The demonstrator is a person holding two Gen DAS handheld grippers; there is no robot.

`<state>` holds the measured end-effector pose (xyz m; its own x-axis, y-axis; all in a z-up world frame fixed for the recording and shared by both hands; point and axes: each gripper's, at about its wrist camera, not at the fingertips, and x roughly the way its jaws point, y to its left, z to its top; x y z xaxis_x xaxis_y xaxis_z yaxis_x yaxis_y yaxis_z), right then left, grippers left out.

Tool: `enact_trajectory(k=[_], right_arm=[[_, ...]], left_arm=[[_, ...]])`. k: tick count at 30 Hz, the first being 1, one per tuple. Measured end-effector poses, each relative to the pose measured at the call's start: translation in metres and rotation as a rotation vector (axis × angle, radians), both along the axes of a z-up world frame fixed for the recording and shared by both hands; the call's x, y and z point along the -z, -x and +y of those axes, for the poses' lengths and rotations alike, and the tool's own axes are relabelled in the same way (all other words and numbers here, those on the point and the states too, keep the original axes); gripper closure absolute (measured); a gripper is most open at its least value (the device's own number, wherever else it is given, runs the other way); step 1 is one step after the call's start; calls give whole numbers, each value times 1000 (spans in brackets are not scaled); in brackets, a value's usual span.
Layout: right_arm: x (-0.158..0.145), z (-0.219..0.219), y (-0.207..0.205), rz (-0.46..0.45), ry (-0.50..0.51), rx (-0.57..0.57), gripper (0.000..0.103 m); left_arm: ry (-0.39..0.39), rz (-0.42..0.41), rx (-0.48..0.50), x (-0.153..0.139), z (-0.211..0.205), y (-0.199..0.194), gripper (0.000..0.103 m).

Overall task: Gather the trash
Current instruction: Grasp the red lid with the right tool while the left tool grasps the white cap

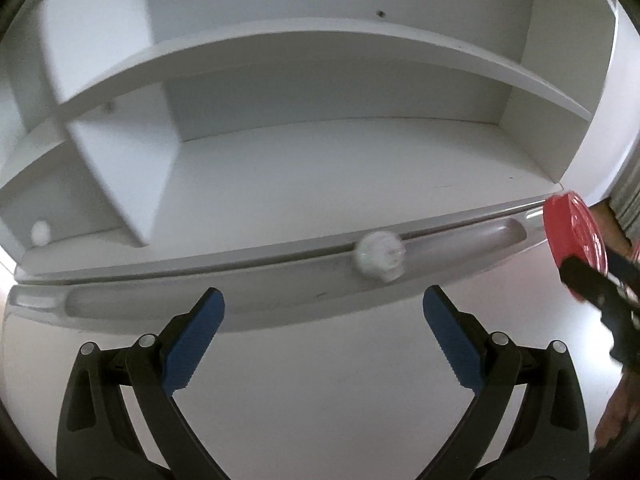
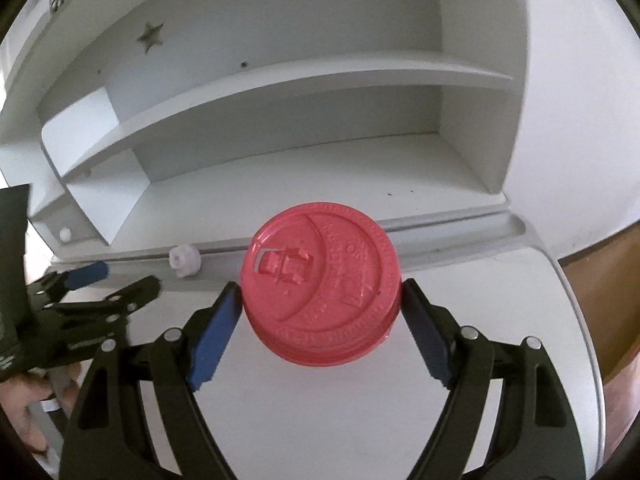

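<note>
On the white desk (image 2: 360,420) below empty shelves, the right gripper (image 2: 322,296) clamps the red cup lid (image 2: 320,284) edge-on, so carry it level; the left gripper (image 1: 323,312), jaws apart, faces the small white cap (image 1: 379,255) in the groove.

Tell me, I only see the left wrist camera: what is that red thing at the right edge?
Observer: It is a red plastic cup lid, the kind with a sip opening. The right gripper pinches it by its rim, one blue pad on each side.
Operator: Is there writing on it?
Observer: Yes, raised lettering runs around the top, too small to read.
Operator: Is anything else trash there?
Observer: A small white cap lies in the groove along the desk's back edge, left of the lid. The left gripper is open and points toward it.
Operator: Anything pretty on the shelf?
Observer: A star-shaped cutout sits in the upper back panel of the white shelf unit.
</note>
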<state>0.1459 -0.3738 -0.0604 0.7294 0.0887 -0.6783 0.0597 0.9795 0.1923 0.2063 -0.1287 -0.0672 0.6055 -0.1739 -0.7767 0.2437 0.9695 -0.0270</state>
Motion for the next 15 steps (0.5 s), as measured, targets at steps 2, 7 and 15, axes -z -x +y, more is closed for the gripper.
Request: enact_trajectory(k=[2, 7, 15], right_arm=[[0, -6, 4, -13, -9, 1, 24], [12, 1, 0, -4, -24, -40, 24], [8, 0, 2, -10, -46, -51, 24]], left_arm=[[13, 5, 2, 0, -12, -6, 7], [-12, 39, -25, 10, -27, -25, 35], [-42, -7, -60, 14, -36, -18, 74]])
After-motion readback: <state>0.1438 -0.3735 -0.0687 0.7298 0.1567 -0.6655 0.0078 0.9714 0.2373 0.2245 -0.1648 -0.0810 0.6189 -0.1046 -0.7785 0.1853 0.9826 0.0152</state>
